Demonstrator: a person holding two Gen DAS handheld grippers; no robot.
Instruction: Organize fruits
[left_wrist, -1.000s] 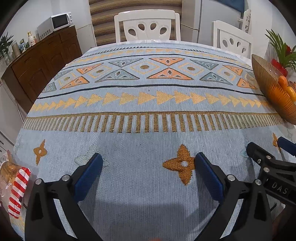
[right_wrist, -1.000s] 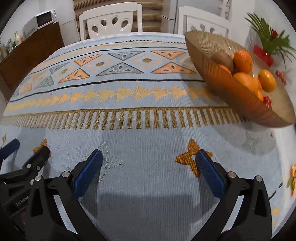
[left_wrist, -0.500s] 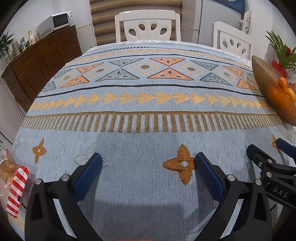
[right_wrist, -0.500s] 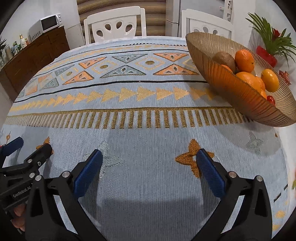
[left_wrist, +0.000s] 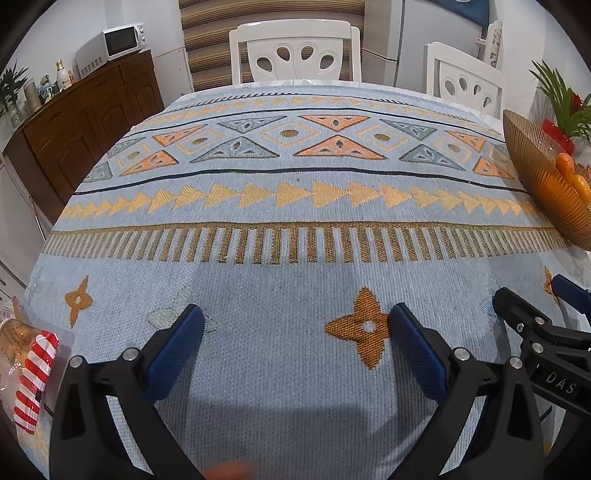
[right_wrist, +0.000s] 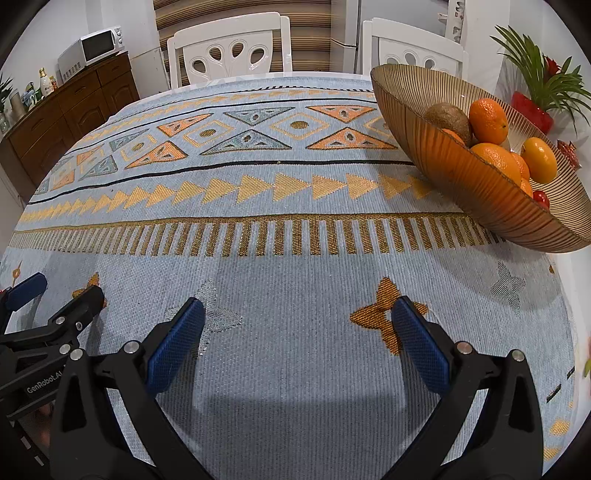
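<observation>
A ribbed amber glass bowl (right_wrist: 461, 177) stands at the right of the table and holds several oranges (right_wrist: 488, 120), a brown kiwi (right_wrist: 448, 118) and a small red fruit (right_wrist: 541, 198). Its edge shows at the far right of the left wrist view (left_wrist: 546, 184). My left gripper (left_wrist: 295, 343) is open and empty, low over the patterned tablecloth (left_wrist: 295, 192). My right gripper (right_wrist: 297, 332) is open and empty over the cloth, left of and nearer than the bowl. Each gripper shows at the edge of the other's view.
A red-and-white striped packet (left_wrist: 35, 376) lies at the table's left edge. Two white chairs (right_wrist: 229, 51) stand behind the table. A potted plant with a red base (right_wrist: 535, 99) stands right of the bowl. A wooden sideboard with a microwave (left_wrist: 110, 44) runs along the left.
The right gripper has turned left and drawn back a little, so the bowl sits further right in its view. The left gripper has barely moved. Both stayed open.
</observation>
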